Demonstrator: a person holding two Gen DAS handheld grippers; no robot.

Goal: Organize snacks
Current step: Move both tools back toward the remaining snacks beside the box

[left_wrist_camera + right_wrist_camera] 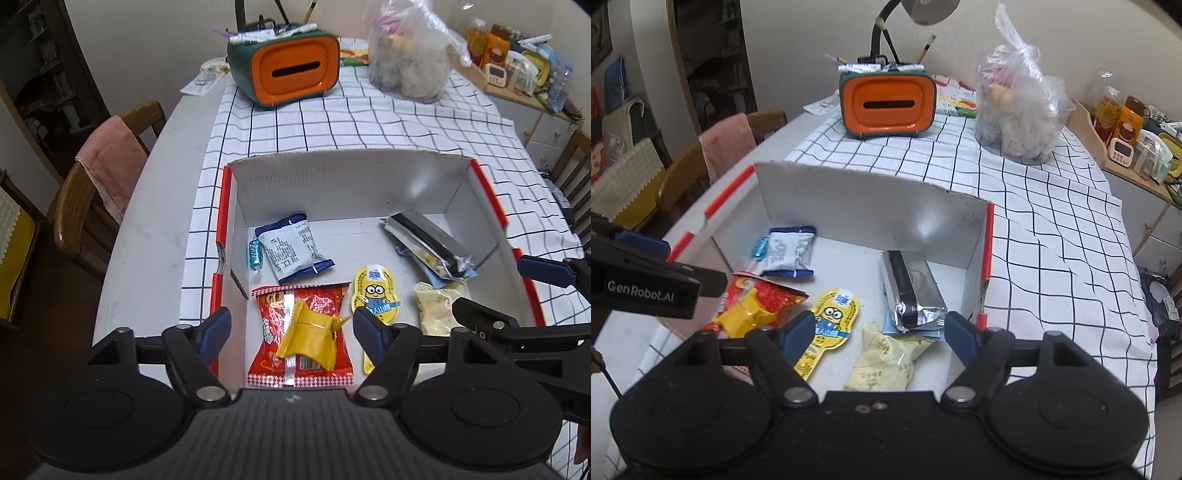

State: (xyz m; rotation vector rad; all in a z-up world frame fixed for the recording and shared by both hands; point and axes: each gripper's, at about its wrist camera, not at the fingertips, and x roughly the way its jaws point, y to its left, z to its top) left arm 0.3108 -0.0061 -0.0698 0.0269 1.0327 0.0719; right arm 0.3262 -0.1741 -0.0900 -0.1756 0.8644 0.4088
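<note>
A white cardboard box [332, 184] with red edges holds the snacks. Inside lie a blue-white packet [291, 247], a blue candy [255, 254], a red packet [306, 332] with a yellow packet [310, 336] on top, a yellow Minions pouch [376, 291], a silver packet [424, 240] and a pale cream packet [436, 310]. My left gripper [291, 332] is open above the red and yellow packets. My right gripper [879, 332] is open above the cream packet [886, 362], near the Minions pouch [831, 325] and silver packet [912, 291]; both hold nothing.
An orange and green tissue box [291, 70] with pens on top and a clear plastic bag [410, 51] of items stand at the far end of the checked tablecloth [369, 122]. A wooden chair [92, 192] with a pink towel is left. A cluttered shelf [517, 62] is right.
</note>
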